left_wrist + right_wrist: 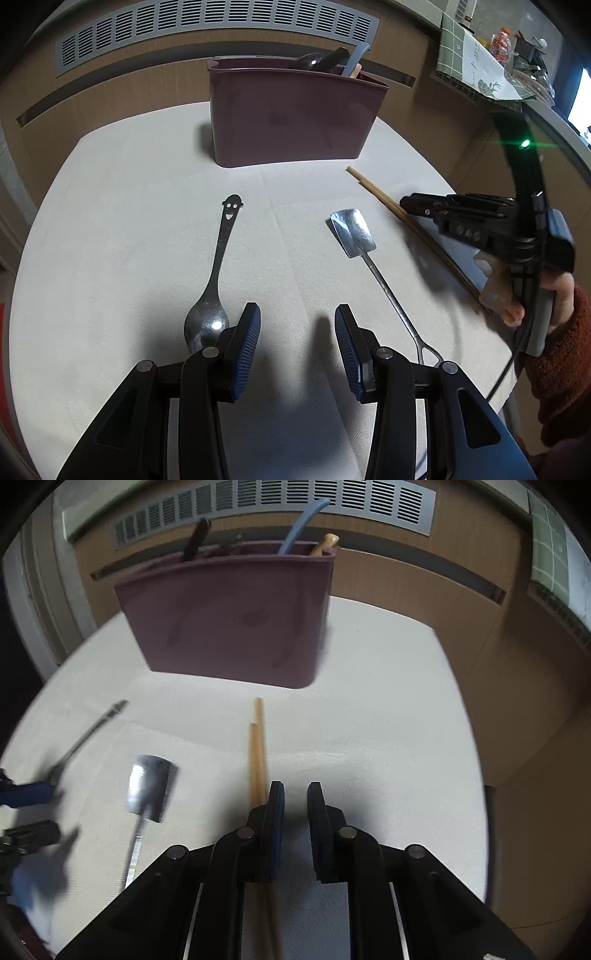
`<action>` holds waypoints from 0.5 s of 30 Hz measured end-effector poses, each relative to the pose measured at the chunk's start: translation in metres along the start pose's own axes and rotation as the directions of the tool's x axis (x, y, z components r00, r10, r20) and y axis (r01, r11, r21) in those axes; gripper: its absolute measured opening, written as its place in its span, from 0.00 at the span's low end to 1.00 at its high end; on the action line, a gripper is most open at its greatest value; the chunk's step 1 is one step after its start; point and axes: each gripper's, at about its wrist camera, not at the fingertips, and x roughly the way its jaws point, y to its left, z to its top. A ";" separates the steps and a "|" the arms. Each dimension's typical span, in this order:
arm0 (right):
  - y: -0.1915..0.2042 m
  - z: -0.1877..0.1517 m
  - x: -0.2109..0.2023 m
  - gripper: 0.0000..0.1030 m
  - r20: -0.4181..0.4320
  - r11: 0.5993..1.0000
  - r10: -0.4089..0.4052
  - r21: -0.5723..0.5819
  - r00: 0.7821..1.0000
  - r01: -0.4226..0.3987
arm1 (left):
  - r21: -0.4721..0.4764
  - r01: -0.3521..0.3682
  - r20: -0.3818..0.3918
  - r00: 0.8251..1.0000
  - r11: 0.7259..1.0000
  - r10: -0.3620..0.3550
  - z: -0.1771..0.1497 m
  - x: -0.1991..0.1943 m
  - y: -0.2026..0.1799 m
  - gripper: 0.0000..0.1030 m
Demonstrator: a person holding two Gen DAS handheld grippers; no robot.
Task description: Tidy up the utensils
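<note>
A maroon utensil holder [291, 118] stands at the back of the white table, with several handles sticking out; it also shows in the right wrist view [229, 620]. A smiley-handled spoon [218, 269], a flat metal spatula [354, 232] and a pair of wooden chopsticks [373, 190] lie on the table. My left gripper [297, 347] is open and empty between spoon and spatula. My right gripper [295, 812] is slightly open and empty, just above the chopsticks [257, 746], which pass under its left finger. The spatula [149, 788] lies to its left.
The table is covered with a white cloth [129, 221]. A wooden wall with a grey vent [214, 26] runs behind it. A shelf with a green checked cloth [469, 51] and clutter is at the far right. The table's right edge [476, 738] is near my right gripper.
</note>
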 end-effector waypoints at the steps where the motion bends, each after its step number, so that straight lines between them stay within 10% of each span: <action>1: -0.003 0.000 -0.003 0.11 0.017 0.999 0.021 0.027 1.000 -0.022 | -0.001 -0.002 -0.002 1.000 1.000 0.002 -0.001 0.000 0.000 0.42; 15: 0.007 0.006 0.009 0.12 -0.014 0.998 0.027 -0.050 1.000 -0.028 | -0.035 0.024 -0.031 0.999 0.999 -0.025 0.002 0.013 -0.006 0.42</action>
